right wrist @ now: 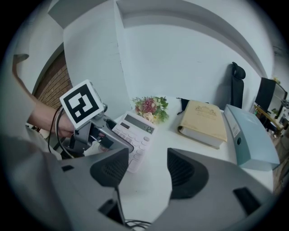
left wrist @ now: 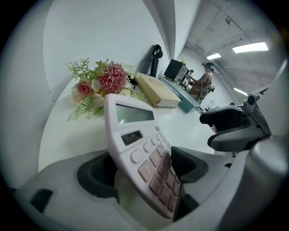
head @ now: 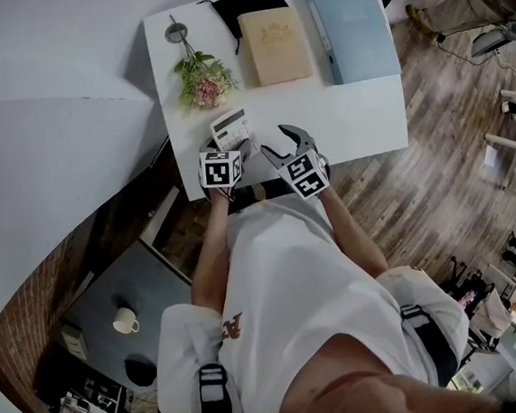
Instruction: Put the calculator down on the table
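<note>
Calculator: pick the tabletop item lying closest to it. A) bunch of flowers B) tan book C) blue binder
A: the bunch of flowers lies just past the far edge of the calculator on the table, while the book and binder sit farther off.

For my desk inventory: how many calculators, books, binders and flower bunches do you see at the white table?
calculator: 1
book: 1
binder: 1
flower bunch: 1
Total: 4

"129" on calculator display (right wrist: 139, 123)
</note>
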### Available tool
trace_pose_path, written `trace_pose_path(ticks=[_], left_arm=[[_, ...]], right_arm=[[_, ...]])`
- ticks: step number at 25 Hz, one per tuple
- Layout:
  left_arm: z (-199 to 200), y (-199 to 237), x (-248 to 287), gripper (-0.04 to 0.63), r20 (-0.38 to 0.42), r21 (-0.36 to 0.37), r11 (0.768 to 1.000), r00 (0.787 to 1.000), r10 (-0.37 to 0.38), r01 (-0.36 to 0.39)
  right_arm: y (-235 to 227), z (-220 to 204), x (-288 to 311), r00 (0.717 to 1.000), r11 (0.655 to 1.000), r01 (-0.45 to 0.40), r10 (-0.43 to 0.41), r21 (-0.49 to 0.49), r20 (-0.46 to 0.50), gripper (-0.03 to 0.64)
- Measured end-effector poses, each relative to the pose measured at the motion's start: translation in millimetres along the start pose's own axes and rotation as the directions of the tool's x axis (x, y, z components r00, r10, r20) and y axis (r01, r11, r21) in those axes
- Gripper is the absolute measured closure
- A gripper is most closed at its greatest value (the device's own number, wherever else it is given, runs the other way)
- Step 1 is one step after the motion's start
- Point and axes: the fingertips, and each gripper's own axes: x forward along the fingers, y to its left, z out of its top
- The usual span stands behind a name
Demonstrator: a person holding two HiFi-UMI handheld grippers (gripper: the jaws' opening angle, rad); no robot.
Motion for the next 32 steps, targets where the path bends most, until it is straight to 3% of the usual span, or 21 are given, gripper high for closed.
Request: trace_pose_path(ticks=[21,24,32], left_arm=[[-11,21,0,0.124,0.013,0.036,0.991,0.991,0.131,-0.131],[-12,21,-1,0.126,0.021,0.037,0.992,0.993,0.120,-0.121],[9,19,-27,0.144,0.118,0.075,0.989,0.986,0.116,-0.126]], right_arm=[[2,3,-3,0.999,0.999,0.033,-0.033,-0.010,0.012,0.345],[2,3,-3,0.999,0.999,0.039,-0.039,-0.009,0.016,0.345],[-6,20,-15,0.993,0.995,0.094,-0.092,-0.018,0.073,0.345]])
